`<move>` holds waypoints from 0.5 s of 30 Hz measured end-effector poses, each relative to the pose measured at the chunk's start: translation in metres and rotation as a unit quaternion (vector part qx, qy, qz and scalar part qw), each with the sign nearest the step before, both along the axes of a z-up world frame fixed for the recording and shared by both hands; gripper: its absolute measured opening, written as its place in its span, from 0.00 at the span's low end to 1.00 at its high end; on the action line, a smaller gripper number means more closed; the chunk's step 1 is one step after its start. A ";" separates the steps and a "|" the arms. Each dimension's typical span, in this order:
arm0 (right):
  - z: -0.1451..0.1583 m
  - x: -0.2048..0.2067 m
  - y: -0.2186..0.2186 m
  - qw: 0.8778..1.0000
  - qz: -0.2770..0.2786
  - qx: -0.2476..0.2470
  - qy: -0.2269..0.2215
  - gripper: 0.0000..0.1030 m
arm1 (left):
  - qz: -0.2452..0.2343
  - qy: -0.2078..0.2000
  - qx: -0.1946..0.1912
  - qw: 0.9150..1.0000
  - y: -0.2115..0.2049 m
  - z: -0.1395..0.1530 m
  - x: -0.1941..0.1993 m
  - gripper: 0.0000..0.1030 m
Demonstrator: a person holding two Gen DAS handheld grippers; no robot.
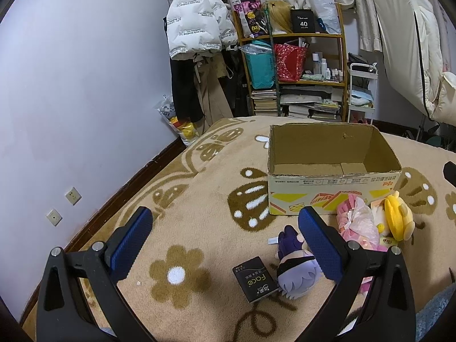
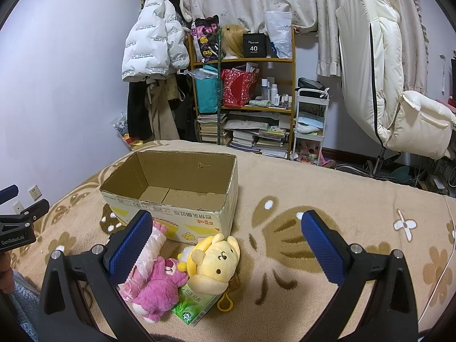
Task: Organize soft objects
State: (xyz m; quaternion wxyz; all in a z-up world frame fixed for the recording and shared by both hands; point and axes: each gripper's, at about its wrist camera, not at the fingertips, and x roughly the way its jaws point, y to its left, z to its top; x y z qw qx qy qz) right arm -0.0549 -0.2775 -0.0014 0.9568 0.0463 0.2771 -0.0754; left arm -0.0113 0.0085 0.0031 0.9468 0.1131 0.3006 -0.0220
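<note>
An open, empty cardboard box (image 1: 333, 191) (image 2: 182, 216) stands on the beige bed blanket. In front of it lie a yellow plush (image 2: 213, 262) (image 1: 397, 216), a pink plush (image 2: 159, 287), a pink item in clear plastic (image 1: 356, 222) (image 2: 149, 253), and a purple-haired doll (image 1: 296, 268). My left gripper (image 1: 225, 228) is open and empty, above the blanket left of the doll. My right gripper (image 2: 225, 230) is open and empty, above the yellow plush.
A black tissue pack (image 1: 255, 279) lies by the doll. A green tissue pack (image 2: 196, 305) lies under the yellow plush. The wall (image 1: 71, 85) runs along the bed's left side. A cluttered shelf (image 2: 242, 99) and a white chair (image 2: 393, 91) stand beyond the bed.
</note>
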 end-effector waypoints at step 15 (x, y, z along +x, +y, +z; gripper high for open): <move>0.000 0.000 0.000 1.000 0.000 0.001 0.001 1.00 | 0.001 0.000 0.001 1.000 -0.002 0.000 0.000 0.98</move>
